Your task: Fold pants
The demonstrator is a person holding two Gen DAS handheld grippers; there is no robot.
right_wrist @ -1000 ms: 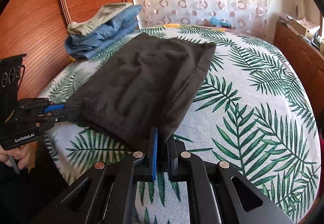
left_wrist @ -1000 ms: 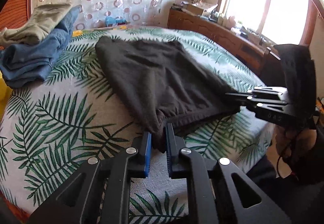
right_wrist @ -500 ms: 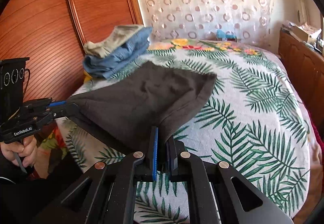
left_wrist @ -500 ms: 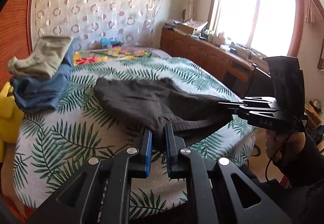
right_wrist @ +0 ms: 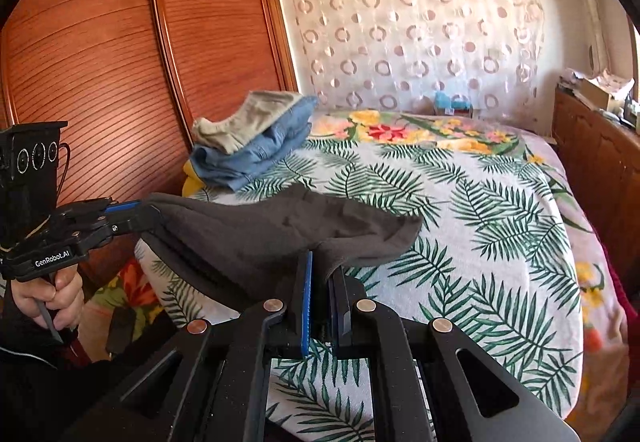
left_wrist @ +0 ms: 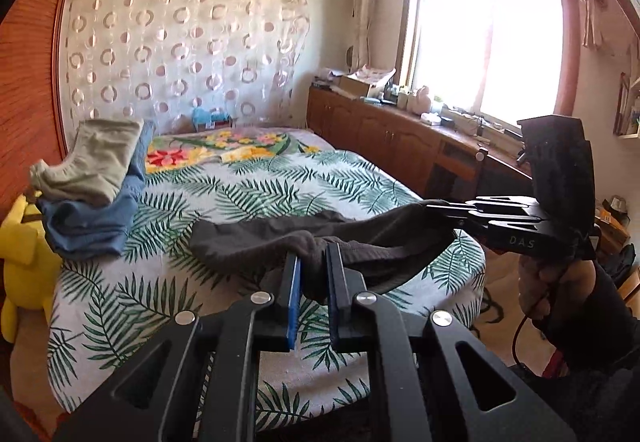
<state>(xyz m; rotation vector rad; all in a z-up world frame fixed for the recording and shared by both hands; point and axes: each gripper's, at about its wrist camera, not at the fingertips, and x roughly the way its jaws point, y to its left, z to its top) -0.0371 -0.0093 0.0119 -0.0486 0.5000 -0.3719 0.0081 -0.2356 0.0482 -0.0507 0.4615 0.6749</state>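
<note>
Up come the pants (left_wrist: 280,238), higher than half a second ago: the near edge that lay low over the bed (left_wrist: 248,198) now hangs clear of it, and both cameras have tipped up to take in more wall and curtain.

The left tool (left_wrist: 311,262) is clamped on one corner of the dark cloth, a bunched fold pinched between its blue-lined fingers. Over at 3 o'clock in the left view, the right tool (left_wrist: 434,209) bites the other corner, with the fabric sagging between the two.

Right view now: the right tool (right_wrist: 322,274) is closed tight on the pants (right_wrist: 280,234), cloth draped over the finger tips. At 9 o'clock the left tool (right_wrist: 154,213) grips the opposite corner, a hand (right_wrist: 52,296) wrapped round its handle. The far end of the pants trails toward 2 o'clock and appears to touch the leaf-print cover.

Beyond, at 11 o'clock, a stack (right_wrist: 252,138) of folded jeans with a pale garment on top sits near the wardrobe (right_wrist: 120,62). In the left view a yellow toy (left_wrist: 20,262) leans at 9 o'clock beside the bed.
</note>
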